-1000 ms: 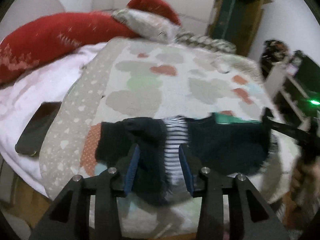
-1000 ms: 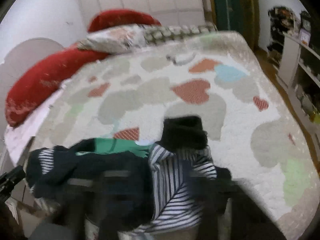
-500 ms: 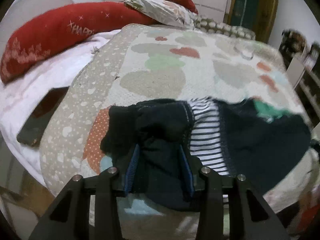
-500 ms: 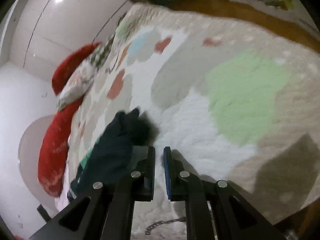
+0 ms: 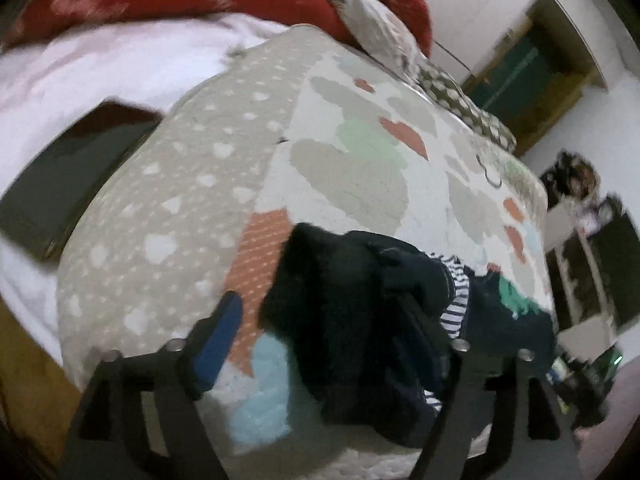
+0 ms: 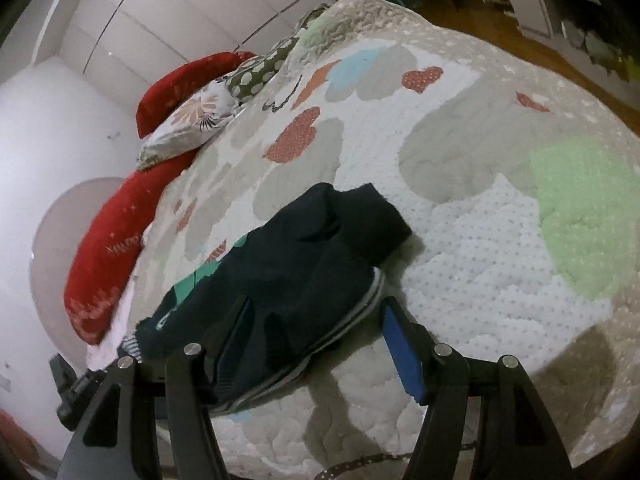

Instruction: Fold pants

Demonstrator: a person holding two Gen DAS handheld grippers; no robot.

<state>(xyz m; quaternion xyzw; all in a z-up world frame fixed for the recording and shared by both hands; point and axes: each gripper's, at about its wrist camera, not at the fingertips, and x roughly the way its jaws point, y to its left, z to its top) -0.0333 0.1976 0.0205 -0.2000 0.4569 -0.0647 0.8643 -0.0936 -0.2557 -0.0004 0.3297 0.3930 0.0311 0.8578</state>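
The left gripper [image 5: 320, 332] has its jaws opening, spread wide around the near dark end of the pants [image 5: 360, 320], with no pad pressing on the cloth. The right gripper [image 6: 316, 340] is opening too, jaws apart, the striped hem of the pants [image 6: 296, 272] lying between them but unpinched. From each pair of jaws the bundle runs away across the bed [image 6: 480, 240], long axis running sideways between the two grippers. Each hand is nearest its own end.

Open quilt [image 6: 500, 240] beyond the pants [image 6: 304, 256]; red pillows [image 6: 108, 256] along the far edge.
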